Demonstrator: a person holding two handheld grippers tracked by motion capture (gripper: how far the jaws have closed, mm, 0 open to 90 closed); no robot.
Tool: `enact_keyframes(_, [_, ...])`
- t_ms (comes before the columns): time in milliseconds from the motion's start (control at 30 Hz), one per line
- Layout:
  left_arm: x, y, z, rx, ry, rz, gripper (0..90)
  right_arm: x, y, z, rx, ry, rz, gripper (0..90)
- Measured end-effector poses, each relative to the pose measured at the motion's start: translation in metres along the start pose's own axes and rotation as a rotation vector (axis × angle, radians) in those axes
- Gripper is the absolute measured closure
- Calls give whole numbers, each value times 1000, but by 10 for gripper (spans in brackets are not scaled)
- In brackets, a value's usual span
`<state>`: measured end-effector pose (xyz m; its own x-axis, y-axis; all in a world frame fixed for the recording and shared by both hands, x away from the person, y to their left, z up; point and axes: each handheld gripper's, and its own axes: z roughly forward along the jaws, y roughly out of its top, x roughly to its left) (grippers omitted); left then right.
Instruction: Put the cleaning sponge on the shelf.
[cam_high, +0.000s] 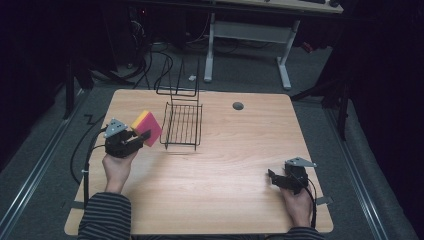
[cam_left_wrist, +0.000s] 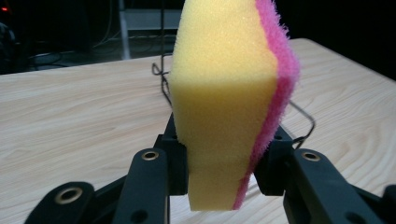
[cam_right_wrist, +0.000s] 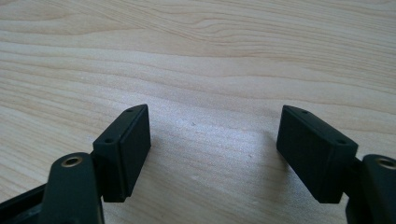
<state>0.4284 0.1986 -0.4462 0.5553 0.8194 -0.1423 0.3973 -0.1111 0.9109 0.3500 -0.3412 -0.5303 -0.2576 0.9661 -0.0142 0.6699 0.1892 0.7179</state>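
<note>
Presently the sponge (cam_high: 147, 127) is clamped by the left hand-held gripper (cam_high: 136, 140) just left of the wire rack (cam_high: 182, 124), raised off the counter (cam_high: 225, 165); because only its lower end is pinched, it could be squeezed out of the pads or be caught on the rack's rim if swung across too low. The narrow bite on the yellow foam and pink scouring layer is revealed by the left gripper view, while the sponge's closeness to the rack is given by the high view. The right hand-held gripper (cam_high: 274, 179), well right of the rack, is held wide open over bare wood with nothing between its jaws.
</note>
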Motion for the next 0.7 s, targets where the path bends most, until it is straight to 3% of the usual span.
enact_keyframes(267, [-11, 11, 7, -6, -22, 30, 634, 0, 0, 0, 0, 1, -1, 262])
enact_keyframes(500, [-20, 13, 24, 11, -45, 47, 634, 0, 0, 0, -1, 1, -6, 262])
enact_keyframes(700, [-25, 17, 36, 11, -41, 55, 633, 0, 0, 0, 0, 2, -2, 262])
